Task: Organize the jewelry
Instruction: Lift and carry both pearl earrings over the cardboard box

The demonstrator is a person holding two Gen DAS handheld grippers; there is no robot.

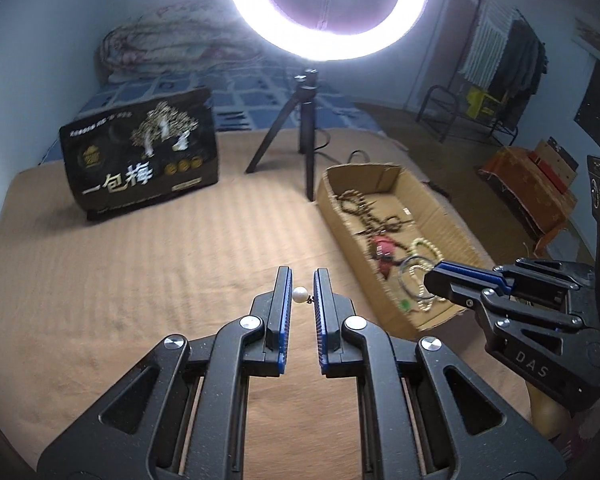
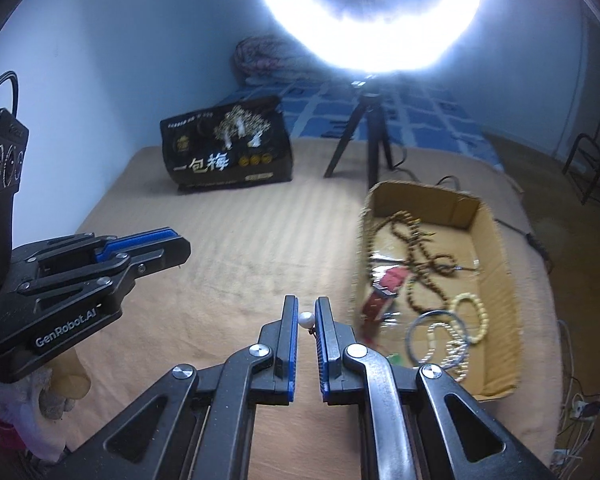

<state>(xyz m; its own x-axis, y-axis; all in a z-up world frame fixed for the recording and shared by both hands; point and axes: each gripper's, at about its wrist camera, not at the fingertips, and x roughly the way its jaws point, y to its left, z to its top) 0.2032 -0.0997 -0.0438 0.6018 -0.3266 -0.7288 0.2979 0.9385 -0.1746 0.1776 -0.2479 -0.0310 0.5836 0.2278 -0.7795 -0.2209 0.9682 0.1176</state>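
My left gripper [image 1: 303,280] is shut on a small white pearl earring [image 1: 300,294], held above the tan blanket. My right gripper [image 2: 306,305] is shut on a second pearl earring [image 2: 306,319]. Each gripper shows in the other's view: the right gripper [image 1: 440,276] hangs over the near end of the cardboard box [image 1: 380,176], and the left gripper [image 2: 180,246] is at the left. The box [image 2: 496,240] lies to the right and holds a brown bead necklace [image 2: 416,248], a red strap [image 2: 388,284], metal bangles [image 2: 432,336] and a cream bead bracelet [image 2: 474,316].
A black snack bag [image 1: 140,160] stands at the back left of the blanket [image 1: 140,280]. A ring light [image 1: 324,20] on a small tripod [image 1: 304,120] stands behind the box. A folded quilt [image 1: 172,44] lies beyond. Cables trail at the right [image 2: 580,404].
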